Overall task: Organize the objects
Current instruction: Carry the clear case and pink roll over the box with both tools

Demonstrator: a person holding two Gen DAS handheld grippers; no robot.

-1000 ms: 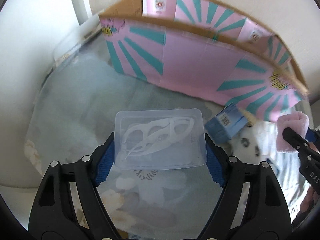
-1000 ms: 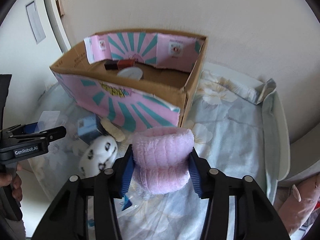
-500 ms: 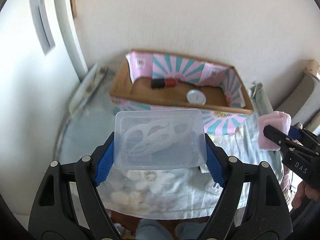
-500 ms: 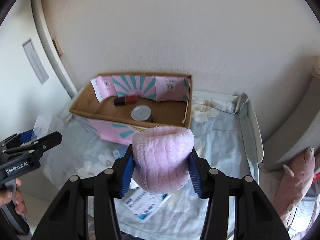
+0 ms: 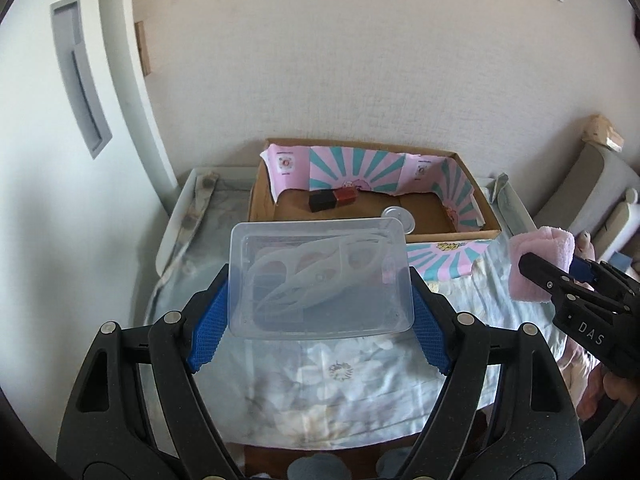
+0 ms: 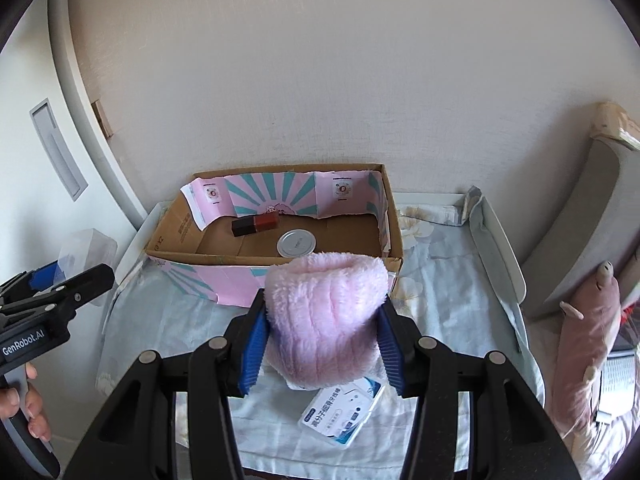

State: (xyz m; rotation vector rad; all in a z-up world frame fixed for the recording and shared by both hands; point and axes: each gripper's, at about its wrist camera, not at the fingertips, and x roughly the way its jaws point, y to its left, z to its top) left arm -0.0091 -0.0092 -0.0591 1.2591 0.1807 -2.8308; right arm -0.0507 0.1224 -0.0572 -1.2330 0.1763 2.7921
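Left hand-held gripper clamps a clear container; right hand-held gripper clamps a pink towel.

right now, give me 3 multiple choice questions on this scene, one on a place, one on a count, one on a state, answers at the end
1. Where is the silver round tin?
A. inside the cardboard box
B. on the bedsheet
C. in the left gripper

2. How many items lie in the box?
A. none
B. two
C. five

3. What does the right gripper hold?
A. nothing
B. a packet
C. the pink fluffy cloth

Answers: 1 A, the tin rests on the box floor; 2 B, the tin and the red-and-black case; 3 C, the pads press the cloth's sides.
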